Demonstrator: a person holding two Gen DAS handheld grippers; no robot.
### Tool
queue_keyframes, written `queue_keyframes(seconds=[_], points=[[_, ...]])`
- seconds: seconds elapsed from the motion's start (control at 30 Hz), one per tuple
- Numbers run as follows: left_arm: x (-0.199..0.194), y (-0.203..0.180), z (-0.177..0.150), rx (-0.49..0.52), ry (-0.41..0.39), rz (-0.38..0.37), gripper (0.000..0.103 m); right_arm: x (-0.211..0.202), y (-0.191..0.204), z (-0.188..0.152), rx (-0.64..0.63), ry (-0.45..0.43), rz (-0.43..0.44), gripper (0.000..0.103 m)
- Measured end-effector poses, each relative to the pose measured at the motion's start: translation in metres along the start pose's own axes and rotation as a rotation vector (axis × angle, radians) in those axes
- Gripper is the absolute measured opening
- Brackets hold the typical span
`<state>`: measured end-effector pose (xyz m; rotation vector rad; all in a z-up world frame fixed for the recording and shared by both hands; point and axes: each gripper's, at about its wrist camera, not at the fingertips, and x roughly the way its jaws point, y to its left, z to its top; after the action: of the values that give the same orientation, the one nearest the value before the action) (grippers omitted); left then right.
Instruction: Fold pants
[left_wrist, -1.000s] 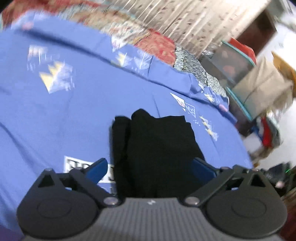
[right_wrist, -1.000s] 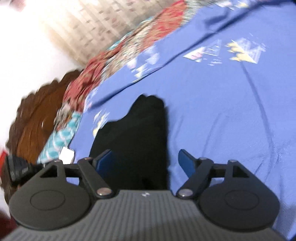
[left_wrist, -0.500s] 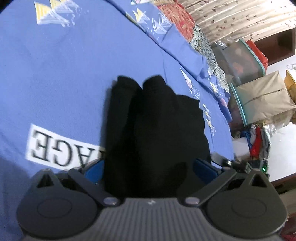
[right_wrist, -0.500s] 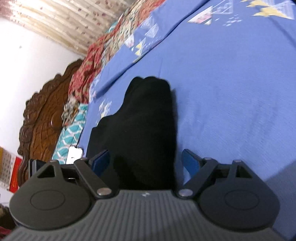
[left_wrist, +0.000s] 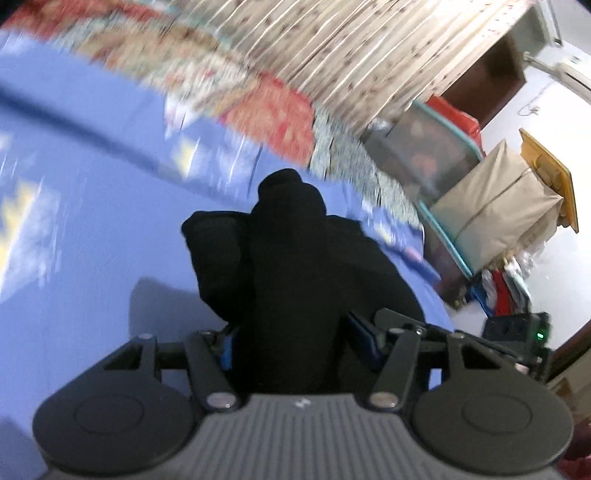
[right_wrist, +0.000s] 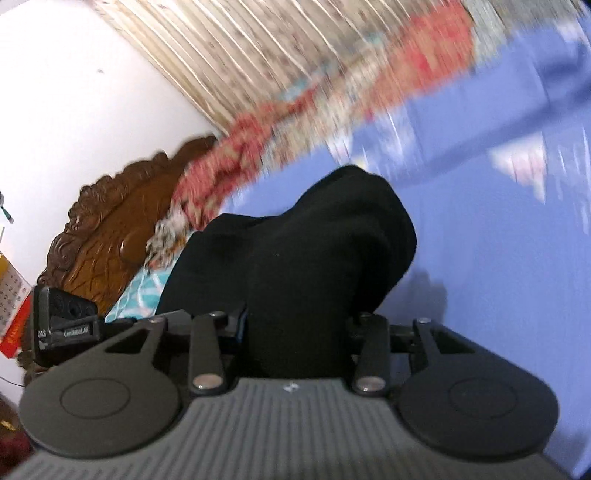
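Both the left gripper (left_wrist: 290, 345) and right gripper (right_wrist: 297, 332) clamp the near edge of the black pants (left_wrist: 295, 266), already folded compact; a last fold likely remains.

No text is readable (the black device's (right_wrist: 64, 325) label is blurred).

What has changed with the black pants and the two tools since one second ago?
Both tools closed on the black pants: the left tool and the right tool were open before. The bunched cloth now rises off the blue bedsheet. The bedsheet stayed as it was.
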<state>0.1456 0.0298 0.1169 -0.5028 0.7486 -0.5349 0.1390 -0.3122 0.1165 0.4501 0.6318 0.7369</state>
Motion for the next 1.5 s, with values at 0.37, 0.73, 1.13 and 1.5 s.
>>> queue_keyframes(seconds=[0.37, 0.73, 1.13, 1.5], points=[[0.123, 0.036, 0.074, 0.066, 0.025, 0.096, 0.056, 0.073, -0.054, 0.084, -0.064, -0.097, -0.133, 0.044], [0.170, 0.071, 0.050, 0.007, 0.064, 0.310, 0.081, 0.124, -0.105, 0.059, 0.123, 0.017, -0.286, 0.064], [0.063, -0.003, -0.005, 0.102, -0.048, 0.343, 0.084, 0.034, -0.032, 0.007, 0.010, -0.017, -0.434, 0.079], [0.004, -0.044, -0.087, 0.130, 0.031, 0.478, 0.086, -0.011, 0.037, -0.083, 0.036, 0.075, -0.467, 0.082]])
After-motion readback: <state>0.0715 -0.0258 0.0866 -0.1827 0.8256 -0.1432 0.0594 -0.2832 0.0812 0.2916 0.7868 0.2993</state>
